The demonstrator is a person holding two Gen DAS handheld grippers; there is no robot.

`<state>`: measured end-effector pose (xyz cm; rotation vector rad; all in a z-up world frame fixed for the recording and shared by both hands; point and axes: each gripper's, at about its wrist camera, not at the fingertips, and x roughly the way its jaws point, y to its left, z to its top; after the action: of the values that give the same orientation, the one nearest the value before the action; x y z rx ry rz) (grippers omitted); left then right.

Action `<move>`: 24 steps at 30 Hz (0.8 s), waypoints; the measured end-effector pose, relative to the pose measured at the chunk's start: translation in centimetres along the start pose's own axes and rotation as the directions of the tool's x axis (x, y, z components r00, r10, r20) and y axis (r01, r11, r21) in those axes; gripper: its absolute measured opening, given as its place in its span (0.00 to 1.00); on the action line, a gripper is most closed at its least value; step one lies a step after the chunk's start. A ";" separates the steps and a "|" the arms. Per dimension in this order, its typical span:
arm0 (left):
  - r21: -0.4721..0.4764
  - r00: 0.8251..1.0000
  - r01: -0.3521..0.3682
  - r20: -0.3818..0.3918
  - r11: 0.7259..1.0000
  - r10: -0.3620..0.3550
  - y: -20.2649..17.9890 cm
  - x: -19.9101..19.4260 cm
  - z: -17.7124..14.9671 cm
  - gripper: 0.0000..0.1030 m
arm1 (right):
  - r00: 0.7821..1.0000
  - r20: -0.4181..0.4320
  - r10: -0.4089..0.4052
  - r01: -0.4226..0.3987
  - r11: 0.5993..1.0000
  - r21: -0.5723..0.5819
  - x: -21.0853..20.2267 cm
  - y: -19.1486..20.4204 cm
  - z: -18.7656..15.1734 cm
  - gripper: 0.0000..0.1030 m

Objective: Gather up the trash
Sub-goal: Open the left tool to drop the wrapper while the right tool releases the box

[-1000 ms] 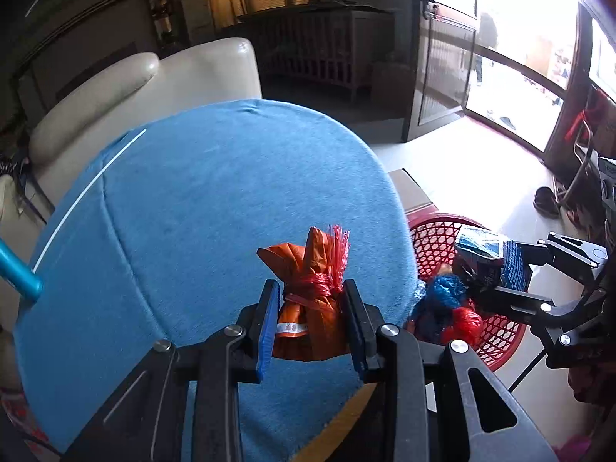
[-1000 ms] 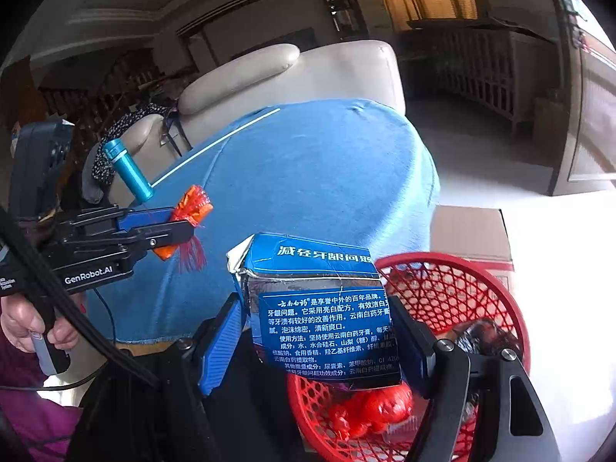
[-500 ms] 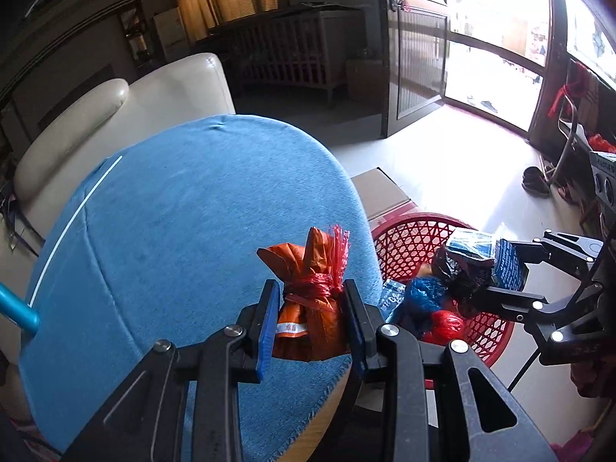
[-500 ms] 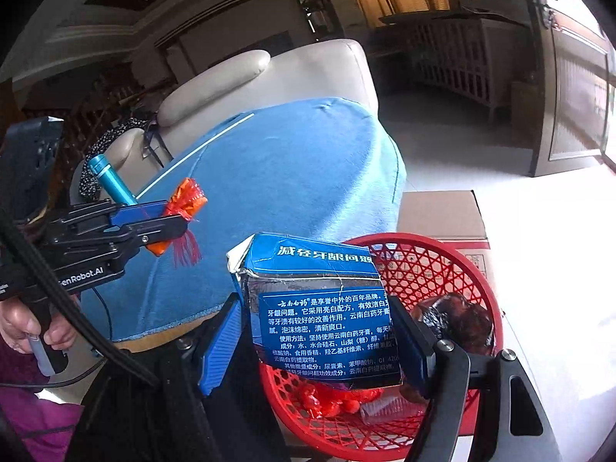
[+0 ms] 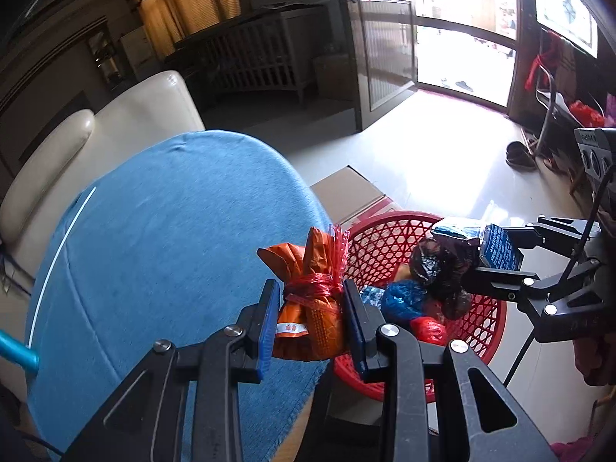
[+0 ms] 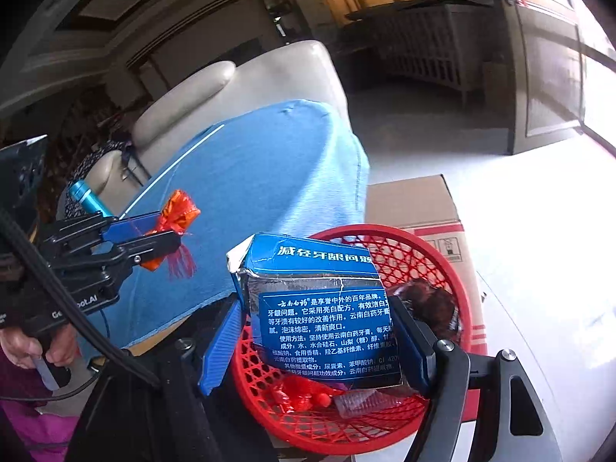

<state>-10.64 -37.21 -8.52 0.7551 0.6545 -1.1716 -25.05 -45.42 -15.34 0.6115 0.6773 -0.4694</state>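
Both grippers have drifted from the blue tablecloth [image 5: 161, 254] toward the red basket [image 5: 489, 319].
Left gripper [image 5: 312, 308] clamps an orange tied bag [image 5: 313, 308]; right gripper [image 6: 319, 335] squeezes a blue toothpaste box [image 6: 323, 315] above the basket.

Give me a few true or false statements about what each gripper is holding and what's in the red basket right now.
1. The left gripper is shut on an orange packet tied with red plastic. True.
2. The right gripper is empty. False: it holds a blue box with white print.
3. The blue box is over the red basket. True.
4. The red basket is empty. False: trash already lies in it, including a blue bag.
5. The basket sits on the blue cloth. False: it is beside the cloth's edge, lower down.
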 end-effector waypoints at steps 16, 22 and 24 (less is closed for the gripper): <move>0.070 0.998 0.042 -0.039 0.997 -0.040 -3.3 2.2 1.3 0.33 | 0.999 0.020 -0.049 0.047 0.995 0.092 -1.6 -3.7 -1.1 0.73; 0.075 0.997 0.062 -0.052 0.995 -0.058 -4.1 2.6 1.4 0.34 | 0.998 0.035 -0.060 0.056 0.992 0.116 -2.4 -4.6 -1.2 0.73; 0.078 0.997 0.067 -0.052 0.995 -0.064 -4.4 2.6 1.5 0.34 | 0.997 0.043 -0.066 0.060 0.991 0.123 -2.7 -4.8 -1.3 0.73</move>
<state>-14.05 -40.82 -10.46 0.8372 0.6807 -1.2483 -30.28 -47.48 -15.98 0.6928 0.6277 -0.5856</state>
